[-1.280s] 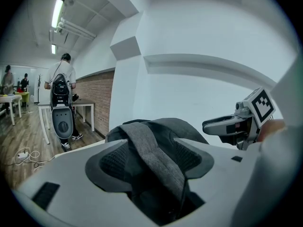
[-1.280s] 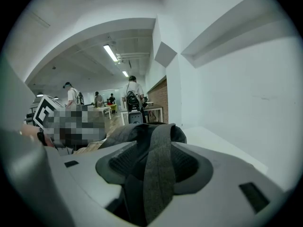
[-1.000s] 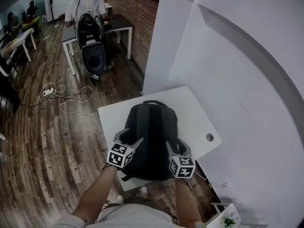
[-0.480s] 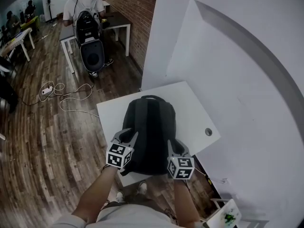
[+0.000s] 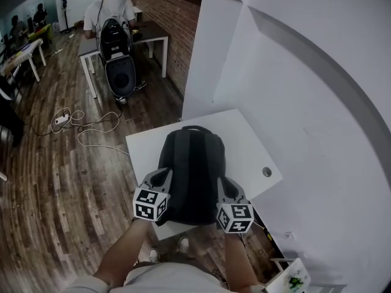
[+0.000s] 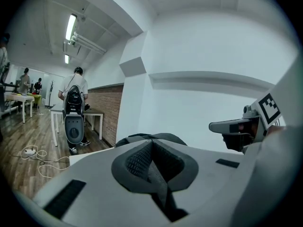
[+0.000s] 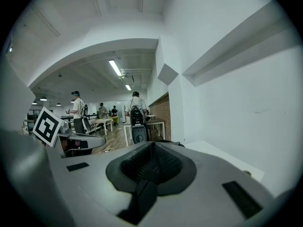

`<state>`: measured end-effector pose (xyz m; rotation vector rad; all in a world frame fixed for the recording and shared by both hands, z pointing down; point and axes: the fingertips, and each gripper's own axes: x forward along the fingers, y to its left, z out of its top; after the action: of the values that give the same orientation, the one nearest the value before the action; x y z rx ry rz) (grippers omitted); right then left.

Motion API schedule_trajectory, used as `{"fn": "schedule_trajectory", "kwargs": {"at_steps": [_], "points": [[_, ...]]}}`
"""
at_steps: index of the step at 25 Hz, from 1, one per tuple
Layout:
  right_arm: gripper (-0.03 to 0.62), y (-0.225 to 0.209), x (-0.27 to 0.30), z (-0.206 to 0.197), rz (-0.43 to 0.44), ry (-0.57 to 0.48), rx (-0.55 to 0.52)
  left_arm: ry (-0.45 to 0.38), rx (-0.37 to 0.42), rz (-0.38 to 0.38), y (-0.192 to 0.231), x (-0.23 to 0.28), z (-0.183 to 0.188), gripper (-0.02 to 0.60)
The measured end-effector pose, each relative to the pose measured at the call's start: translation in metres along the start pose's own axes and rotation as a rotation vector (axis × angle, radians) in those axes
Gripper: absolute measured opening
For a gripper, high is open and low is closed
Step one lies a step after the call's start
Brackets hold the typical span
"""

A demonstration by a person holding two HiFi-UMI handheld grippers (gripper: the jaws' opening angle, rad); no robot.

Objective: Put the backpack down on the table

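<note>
A black backpack (image 5: 192,176) lies flat on the small white table (image 5: 244,139), its top handle at the far end. My left gripper (image 5: 160,176) is at the pack's near left side and my right gripper (image 5: 225,184) at its near right side. In the left gripper view the pads (image 6: 151,148) are pressed together, and a dark strap-like band runs out from between them. In the right gripper view the jaws (image 7: 151,150) are closing, with a similar dark band pinched between the pads. The pack's hump (image 6: 147,137) shows just beyond the left jaws.
A white wall (image 5: 305,102) borders the table's far and right sides. The tabletop has a round cable hole (image 5: 267,172). On the wood floor to the left lie a cable and power strip (image 5: 91,124). Further off a person wearing a backpack (image 5: 113,17) stands at a dark table.
Both grippers stood open beside the pack a second ago and have closed. Both hands have drawn slightly towards me, and the pack's near end looks a little raised.
</note>
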<state>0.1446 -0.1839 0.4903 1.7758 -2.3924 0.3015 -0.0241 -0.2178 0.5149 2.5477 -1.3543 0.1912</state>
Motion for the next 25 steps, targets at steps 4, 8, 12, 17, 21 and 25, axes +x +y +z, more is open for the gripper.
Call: {"fn": "schedule_trajectory", "kwargs": {"at_steps": [4, 8, 12, 17, 21, 25], "points": [[0.054, 0.019, -0.006, 0.025, 0.042, -0.046, -0.027, -0.018, -0.004, 0.016, 0.004, -0.016, 0.012, 0.017], [0.054, 0.039, -0.015, 0.041, 0.087, -0.086, -0.047, -0.050, 0.023, 0.032, 0.005, -0.038, 0.022, 0.017], [0.054, 0.052, -0.029, 0.055, 0.120, -0.120, -0.073, -0.132, 0.071, 0.034, 0.000, -0.063, 0.049, 0.017], [0.054, 0.063, -0.045, 0.068, 0.136, -0.158, -0.075, -0.240, 0.089, 0.037, -0.001, -0.090, 0.084, 0.017], [0.054, 0.074, -0.058, 0.077, 0.155, -0.184, -0.071, -0.294, 0.095, 0.037, -0.004, -0.109, 0.104, 0.017], [0.054, 0.074, -0.071, 0.089, 0.160, -0.219, -0.080, -0.333, 0.123, 0.030, -0.017, -0.128, 0.121, 0.017]]}}
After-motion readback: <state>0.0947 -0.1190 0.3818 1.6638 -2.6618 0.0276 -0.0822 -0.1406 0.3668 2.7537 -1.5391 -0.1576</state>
